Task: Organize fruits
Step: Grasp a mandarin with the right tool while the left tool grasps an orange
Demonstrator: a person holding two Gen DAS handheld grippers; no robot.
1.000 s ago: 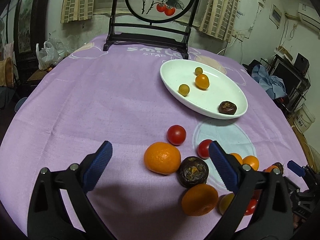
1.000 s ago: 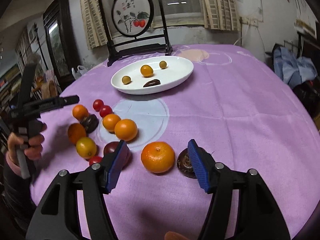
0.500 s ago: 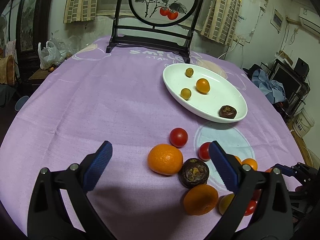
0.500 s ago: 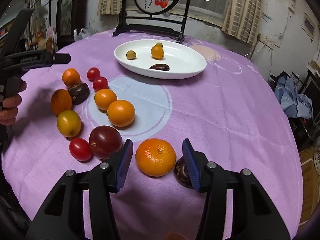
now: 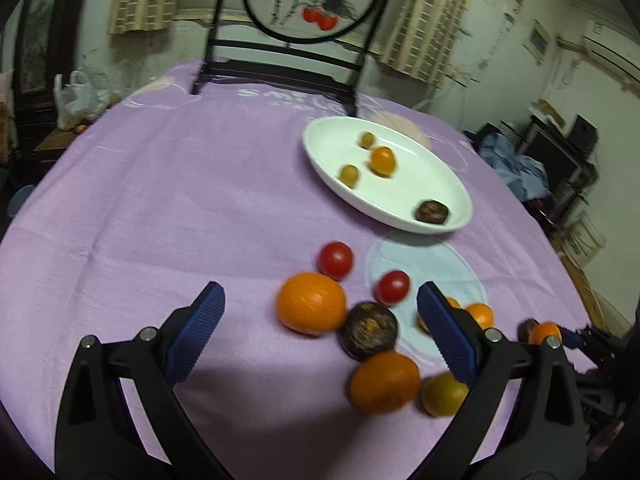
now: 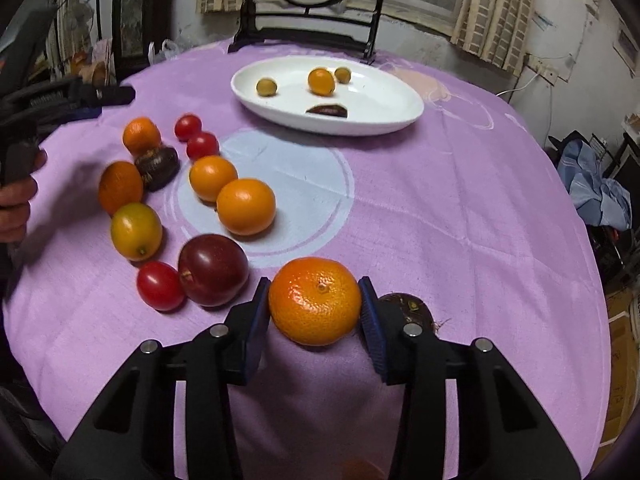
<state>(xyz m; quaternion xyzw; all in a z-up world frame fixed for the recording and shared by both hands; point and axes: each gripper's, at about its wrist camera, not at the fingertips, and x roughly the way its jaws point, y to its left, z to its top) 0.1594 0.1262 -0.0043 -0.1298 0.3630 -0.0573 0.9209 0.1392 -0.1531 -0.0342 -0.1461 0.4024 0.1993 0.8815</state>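
Having just been closing, right gripper (image 6: 315, 312) clamps the mandarin (image 6: 315, 300).

Bumpy tangerine (image 6: 315, 301) on purple cloth, pinched between blue claw pads

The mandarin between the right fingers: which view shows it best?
The right wrist view: the mandarin fills the near centre, sharp, both blue fingers against its sides. The left wrist view shows only a small orange sliver at the far right edge.
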